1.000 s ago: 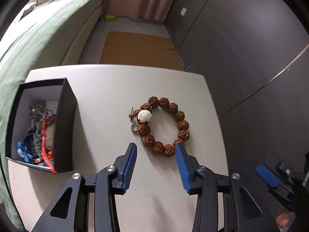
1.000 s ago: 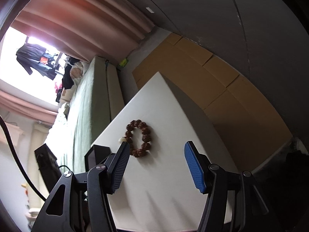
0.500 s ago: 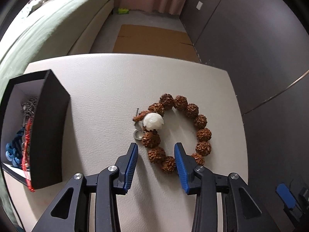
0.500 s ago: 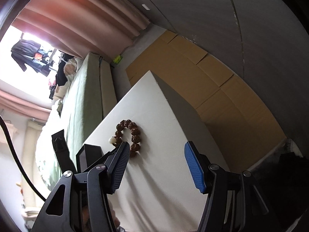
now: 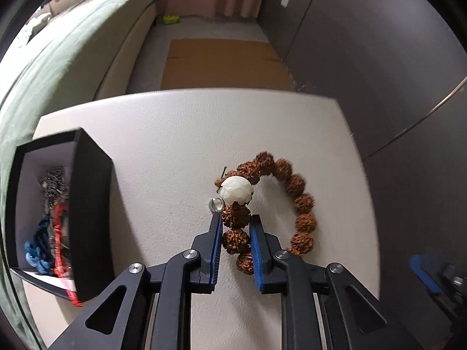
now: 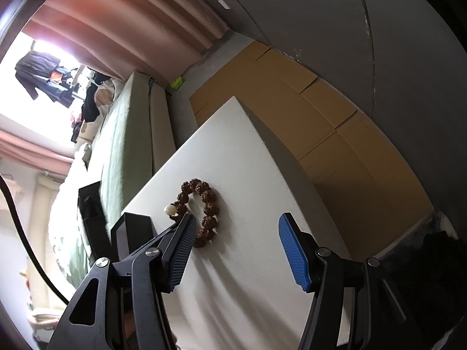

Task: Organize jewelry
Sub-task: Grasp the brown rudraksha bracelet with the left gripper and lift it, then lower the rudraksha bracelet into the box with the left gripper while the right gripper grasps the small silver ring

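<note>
Bracelet (image 5: 294, 201) near table (image 5: 175, 134) edge, left tool (image 5: 235, 221) seemingly clamped on beads, right tool (image 6: 235, 227) apart.

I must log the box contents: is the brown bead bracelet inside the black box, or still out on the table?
Out. The brown bead bracelet lies on the white table, right of the black box, with the left gripper shut on its beads.

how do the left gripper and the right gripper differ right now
The left gripper is closed on the brown bead bracelet, low at the white table; the right gripper is open and holds nothing. The left gripper points down at the table beside the black box, while the right gripper is tilted and off to the side. Both have blue finger pads on black frames.
</note>
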{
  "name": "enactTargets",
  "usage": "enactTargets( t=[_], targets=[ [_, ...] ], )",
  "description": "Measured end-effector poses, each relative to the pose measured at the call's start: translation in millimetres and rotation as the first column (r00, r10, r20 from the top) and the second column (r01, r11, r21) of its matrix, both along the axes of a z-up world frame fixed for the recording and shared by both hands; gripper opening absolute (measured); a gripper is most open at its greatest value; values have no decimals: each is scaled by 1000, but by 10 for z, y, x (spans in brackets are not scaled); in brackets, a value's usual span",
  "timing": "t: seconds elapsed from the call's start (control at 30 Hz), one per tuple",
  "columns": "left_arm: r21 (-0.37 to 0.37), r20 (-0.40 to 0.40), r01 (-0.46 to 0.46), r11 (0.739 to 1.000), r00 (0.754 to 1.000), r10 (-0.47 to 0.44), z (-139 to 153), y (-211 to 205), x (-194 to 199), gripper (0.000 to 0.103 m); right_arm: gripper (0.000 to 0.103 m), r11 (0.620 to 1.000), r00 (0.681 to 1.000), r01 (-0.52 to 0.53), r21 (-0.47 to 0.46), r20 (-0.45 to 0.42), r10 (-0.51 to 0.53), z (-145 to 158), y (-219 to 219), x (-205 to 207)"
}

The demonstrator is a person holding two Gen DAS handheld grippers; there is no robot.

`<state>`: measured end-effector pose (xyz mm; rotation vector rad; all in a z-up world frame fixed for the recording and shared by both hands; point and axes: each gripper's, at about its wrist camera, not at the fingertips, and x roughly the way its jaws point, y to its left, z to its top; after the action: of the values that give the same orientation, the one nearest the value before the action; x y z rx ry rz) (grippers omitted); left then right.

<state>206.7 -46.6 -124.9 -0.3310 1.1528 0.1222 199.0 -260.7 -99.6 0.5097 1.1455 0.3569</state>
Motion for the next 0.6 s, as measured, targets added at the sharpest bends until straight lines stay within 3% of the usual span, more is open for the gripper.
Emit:
enactTargets(
  t=[0.37, 0.6],
  targets=[
    [-156, 195, 12, 988, 981, 19, 610, 428, -422, 19, 60, 997, 995, -75, 12, 60, 74, 28, 277, 4],
    [-235, 283, -24, 972, 955, 92, 706, 771, -721, 19, 59, 988, 985, -155, -11, 69, 156, -25, 596, 39]
  ],
)
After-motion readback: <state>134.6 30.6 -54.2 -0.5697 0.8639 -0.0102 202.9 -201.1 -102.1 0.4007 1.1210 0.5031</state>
